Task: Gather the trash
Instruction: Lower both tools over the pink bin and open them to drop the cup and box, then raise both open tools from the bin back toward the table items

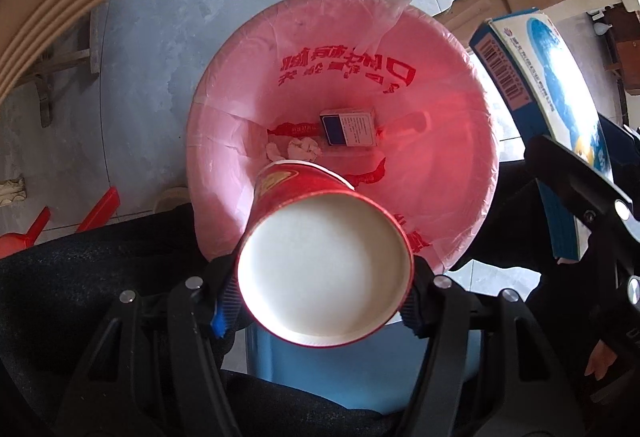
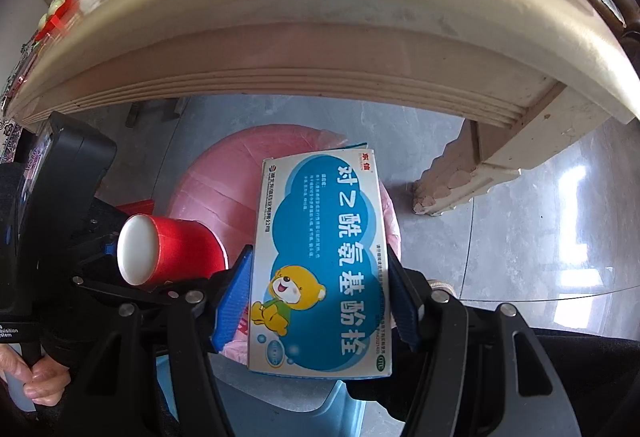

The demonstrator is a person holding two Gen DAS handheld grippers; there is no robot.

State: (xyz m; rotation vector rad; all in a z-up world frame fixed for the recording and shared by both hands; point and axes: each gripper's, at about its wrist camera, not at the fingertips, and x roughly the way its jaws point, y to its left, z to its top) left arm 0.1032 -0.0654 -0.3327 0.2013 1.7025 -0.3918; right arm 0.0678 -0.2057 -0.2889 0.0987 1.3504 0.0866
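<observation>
Both grippers were pointed steeply down over the bin when I checked them. My left gripper (image 1: 326,301) was closed about halfway on a red paper cup (image 1: 320,261), its pads pressing the cup's sides near the white base, which faced the camera; the cup's mouth was aimed down into the bin (image 1: 472,141). My right gripper (image 2: 320,301) was likewise about half closed, clamped on the long edges of a blue and white medicine box (image 2: 320,269) with a cartoon bear printed on it. I noted the box held above the bin's near rim, to the right of the cup. The bin was lined with a pink plastic bag (image 1: 248,85) bearing red lettering. At its bottom I saw a small blue and white carton (image 1: 349,126) and crumpled white tissue (image 1: 302,150) just beside it. A cream table edge (image 2: 320,49) curved above the bin, over a grey tiled floor (image 1: 152,49).
</observation>
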